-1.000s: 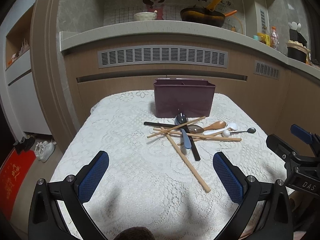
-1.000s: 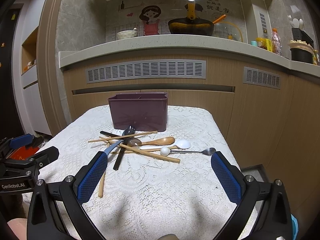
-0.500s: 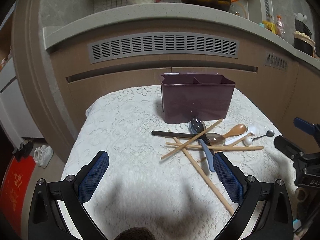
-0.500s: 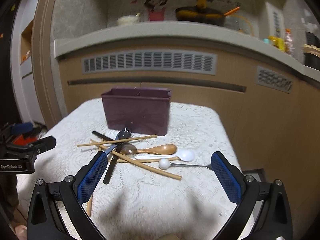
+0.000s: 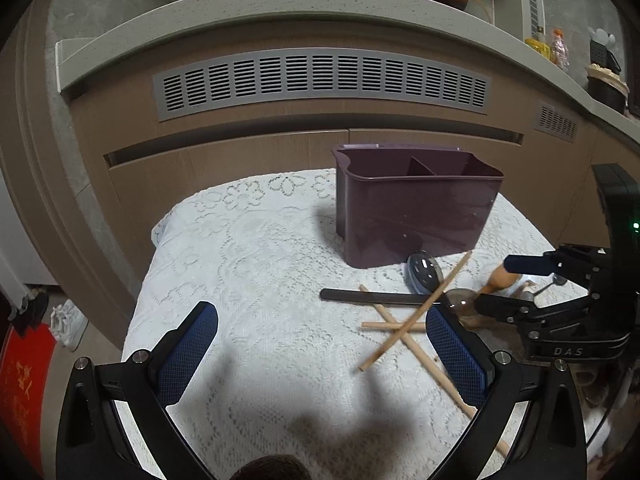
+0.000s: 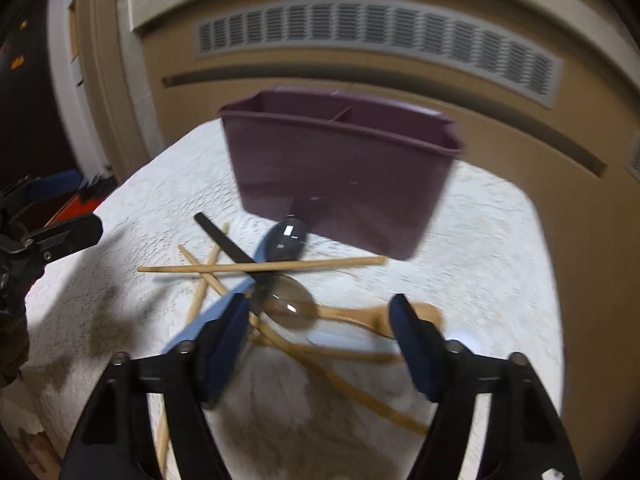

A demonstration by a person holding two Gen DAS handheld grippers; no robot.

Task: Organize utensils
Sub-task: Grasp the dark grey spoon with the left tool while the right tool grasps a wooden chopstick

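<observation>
**Right wrist: gripper narrowing over the utensil pile**

Right wrist view: my right gripper [image 6: 320, 344] has just been closing, nothing pinched, over the wooden spoon [image 6: 360, 314]. My left gripper [image 5: 320, 354] gapes apart. Chopsticks [image 6: 260, 267] cross before the purple caddy [image 6: 340, 176] on the counter [image 6: 500, 264].

The left gripper [image 5: 322, 354], blue pads spread wide, hovers over white lace cloth [image 5: 248, 264]; a purple divided plastic caddy [image 5: 416, 208] stands ahead-right, crossed wooden chopsticks [image 5: 404, 326] beside its right finger.

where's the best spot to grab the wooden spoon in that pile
Probably the wooden spoon by its slim handle, coming from above with the right tool straddling it crosswise. The handle is partly raised over the chopsticks, while the bowl end is wide and rounded.
</observation>
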